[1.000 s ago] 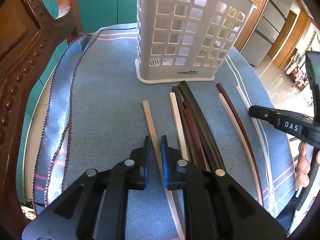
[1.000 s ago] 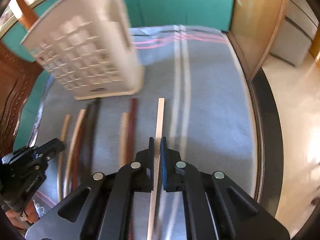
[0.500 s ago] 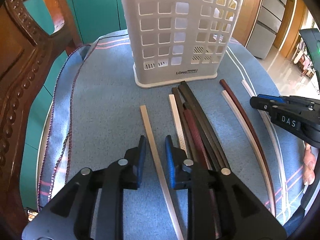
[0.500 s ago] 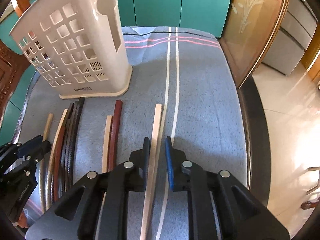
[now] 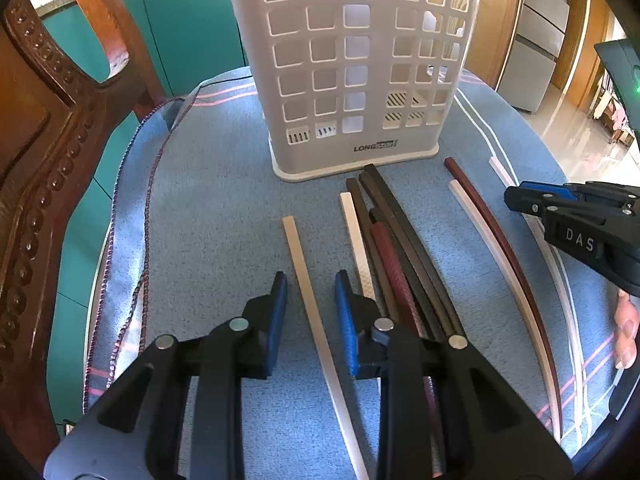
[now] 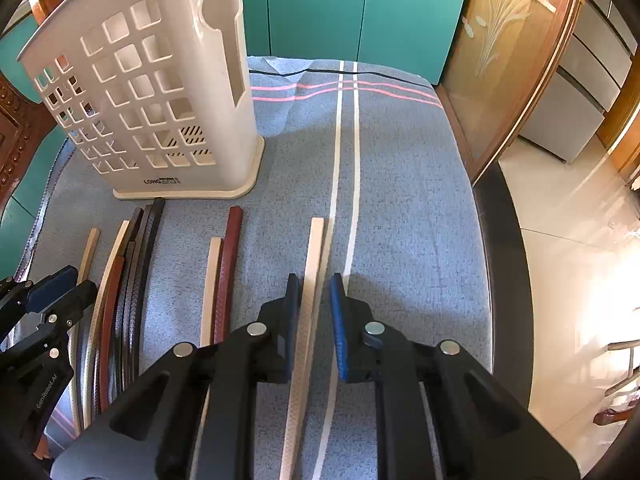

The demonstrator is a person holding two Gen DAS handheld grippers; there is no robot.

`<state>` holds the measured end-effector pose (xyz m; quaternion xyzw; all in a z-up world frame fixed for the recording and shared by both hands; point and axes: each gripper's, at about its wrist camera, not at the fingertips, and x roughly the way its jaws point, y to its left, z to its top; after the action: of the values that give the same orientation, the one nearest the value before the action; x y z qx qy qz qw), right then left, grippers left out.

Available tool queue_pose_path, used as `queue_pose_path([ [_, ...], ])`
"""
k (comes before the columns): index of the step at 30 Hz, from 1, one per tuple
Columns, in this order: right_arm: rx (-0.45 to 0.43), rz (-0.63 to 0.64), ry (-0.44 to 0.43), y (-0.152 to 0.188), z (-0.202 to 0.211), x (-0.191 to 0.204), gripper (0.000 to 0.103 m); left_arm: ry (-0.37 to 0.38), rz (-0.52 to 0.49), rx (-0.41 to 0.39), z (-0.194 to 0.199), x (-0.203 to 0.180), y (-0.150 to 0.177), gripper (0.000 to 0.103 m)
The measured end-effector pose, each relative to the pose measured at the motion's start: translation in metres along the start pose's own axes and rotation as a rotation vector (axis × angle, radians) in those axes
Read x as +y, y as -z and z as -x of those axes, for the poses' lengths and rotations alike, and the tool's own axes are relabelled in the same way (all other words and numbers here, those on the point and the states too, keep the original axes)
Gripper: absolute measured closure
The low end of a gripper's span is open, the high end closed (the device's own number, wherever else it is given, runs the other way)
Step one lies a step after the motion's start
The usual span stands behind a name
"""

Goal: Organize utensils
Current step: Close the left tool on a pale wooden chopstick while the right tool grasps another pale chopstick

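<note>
Several chopsticks lie side by side on a blue cloth [image 5: 208, 200] in front of a white perforated utensil basket [image 5: 352, 68], which also shows in the right wrist view [image 6: 152, 92]. My left gripper [image 5: 311, 280] is open, its jaws either side of a cream chopstick [image 5: 304, 276] that lies on the cloth. My right gripper [image 6: 314, 284] is open too, straddling another cream chopstick [image 6: 310, 280]. Between them lie a bundle of dark and red-brown chopsticks [image 5: 396, 240] and a cream and dark red pair [image 5: 492, 224]. The right gripper shows in the left wrist view [image 5: 516, 198].
A carved wooden chair back [image 5: 44, 128] stands at the table's left. Teal cabinets [image 6: 352, 4] are behind the table. A glass and wood door [image 6: 500, 52] and tiled floor [image 6: 568, 240] lie to the right, past the table's dark edge [image 6: 504, 264].
Both grippers have opened from nearly shut around their cream chopsticks. Both have drawn back slightly, and the chopsticks lie on the cloth.
</note>
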<state>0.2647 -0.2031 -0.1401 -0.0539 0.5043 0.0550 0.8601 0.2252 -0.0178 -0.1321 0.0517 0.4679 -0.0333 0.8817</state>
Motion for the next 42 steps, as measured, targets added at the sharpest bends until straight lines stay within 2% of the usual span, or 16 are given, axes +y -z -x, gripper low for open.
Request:
queue_pose_path([
  [18, -0.018, 0.037, 0.018, 0.004, 0.004, 0.009, 0.086, -0.004, -0.006, -0.016, -0.001, -0.003, -0.003, 0.077],
  [19, -0.019, 0.043, 0.021, 0.005, 0.005, 0.01, 0.086, 0.006, 0.0, -0.014, -0.001, -0.002, -0.003, 0.078],
  [20, -0.02, 0.051, 0.023, 0.005, 0.005, 0.012, 0.086, 0.03, 0.011, -0.01, -0.001, -0.001, -0.003, 0.086],
  [22, -0.021, 0.055, 0.004, 0.006, 0.006, 0.012, 0.092, 0.046, 0.023, -0.008, -0.003, 0.0, -0.005, 0.093],
  [28, -0.022, 0.036, -0.048, 0.007, 0.012, 0.008, 0.096, 0.062, 0.044, -0.01, -0.004, 0.004, -0.006, 0.096],
  [35, -0.023, 0.056, -0.032, 0.01, 0.015, 0.008, 0.096, 0.032, 0.044, -0.003, -0.004, 0.009, -0.007, 0.096],
  [42, -0.047, 0.103, 0.064, 0.012, 0.015, 0.022, 0.079, 0.006, 0.014, -0.007, -0.003, 0.004, -0.005, 0.092],
])
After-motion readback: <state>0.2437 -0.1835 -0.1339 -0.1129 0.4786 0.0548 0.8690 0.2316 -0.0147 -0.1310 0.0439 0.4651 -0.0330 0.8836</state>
